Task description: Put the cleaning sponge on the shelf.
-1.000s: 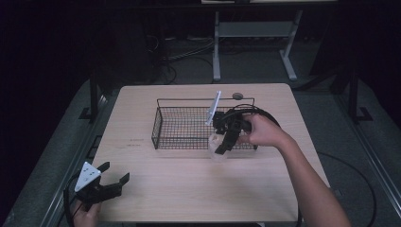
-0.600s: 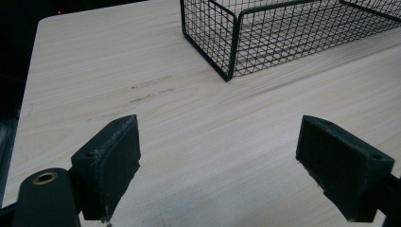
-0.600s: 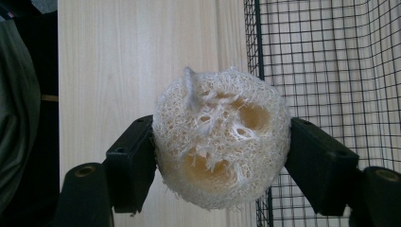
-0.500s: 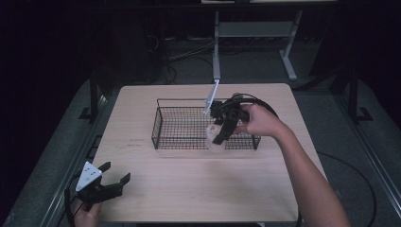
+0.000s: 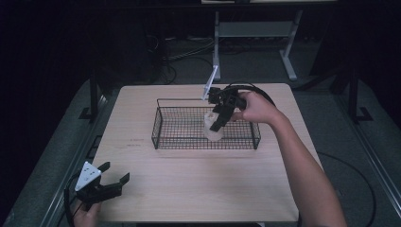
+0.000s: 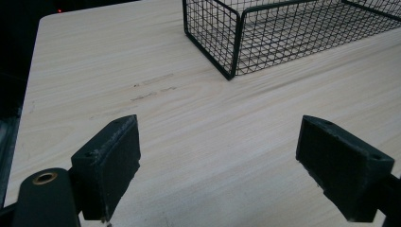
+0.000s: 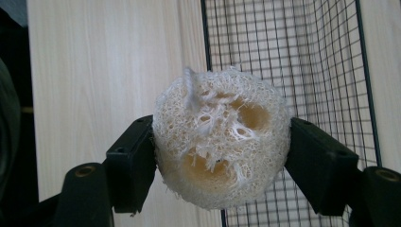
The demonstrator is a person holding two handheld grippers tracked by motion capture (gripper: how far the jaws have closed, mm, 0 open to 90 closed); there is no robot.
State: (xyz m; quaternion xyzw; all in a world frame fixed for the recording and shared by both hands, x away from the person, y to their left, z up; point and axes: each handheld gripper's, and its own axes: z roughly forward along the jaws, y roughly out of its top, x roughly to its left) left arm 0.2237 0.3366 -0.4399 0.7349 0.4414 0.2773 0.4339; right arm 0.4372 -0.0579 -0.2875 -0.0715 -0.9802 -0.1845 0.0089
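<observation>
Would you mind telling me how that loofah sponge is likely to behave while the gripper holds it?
The loofah sponge looks like open, airy fibre with holes, so it is probably very light. Its rough weave should resist slipping between the right gripper's pads. It seems to keep its round shape under the squeeze, suggesting springy rather than floppy.

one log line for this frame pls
right gripper: shut on round pale loofah sponge, above black wire basket | left gripper: open, nothing between jaws, near corner of light wooden table

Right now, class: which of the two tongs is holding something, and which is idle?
The right tongs, above the wire basket, are clamped on a loofah sponge. The left tongs, near the table's front left corner, stand wide open with nothing between them.
</observation>
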